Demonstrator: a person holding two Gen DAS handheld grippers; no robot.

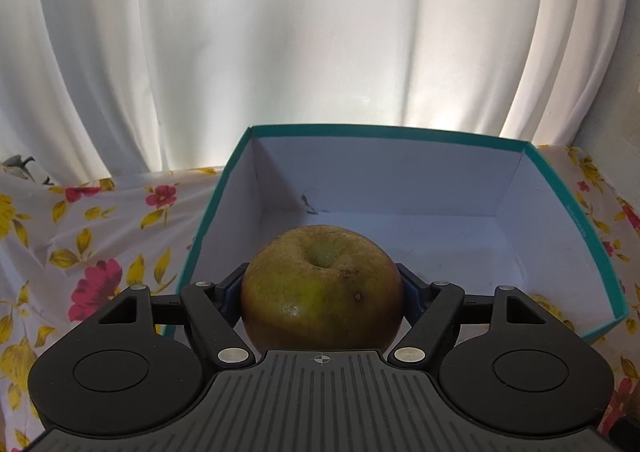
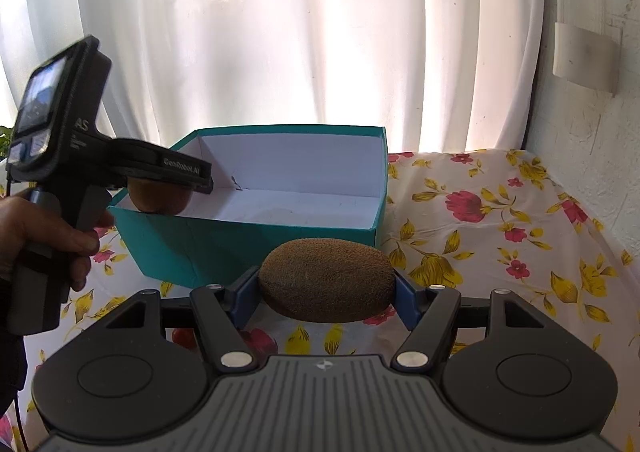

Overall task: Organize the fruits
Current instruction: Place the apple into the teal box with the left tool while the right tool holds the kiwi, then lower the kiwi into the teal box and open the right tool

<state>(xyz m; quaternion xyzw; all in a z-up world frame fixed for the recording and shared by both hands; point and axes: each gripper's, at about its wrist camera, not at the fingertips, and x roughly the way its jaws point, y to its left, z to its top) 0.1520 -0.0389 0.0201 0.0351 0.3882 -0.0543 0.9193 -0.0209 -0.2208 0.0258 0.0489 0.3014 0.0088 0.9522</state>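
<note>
My left gripper (image 1: 322, 284) is shut on a brownish-green apple (image 1: 320, 288) and holds it over the near edge of a teal box (image 1: 568, 212) with a white inside. In the right wrist view the left gripper (image 2: 160, 188) hangs over the box's left rim (image 2: 256, 228) with the apple (image 2: 160, 198) under it. My right gripper (image 2: 326, 284) is shut on a brown kiwi (image 2: 326, 278) and holds it above the cloth, just in front of the box.
The box stands on a floral tablecloth (image 2: 500, 236). White curtains (image 1: 280, 32) hang behind it. A rough white wall (image 2: 592, 112) is at the right. The box's inside shows no fruit.
</note>
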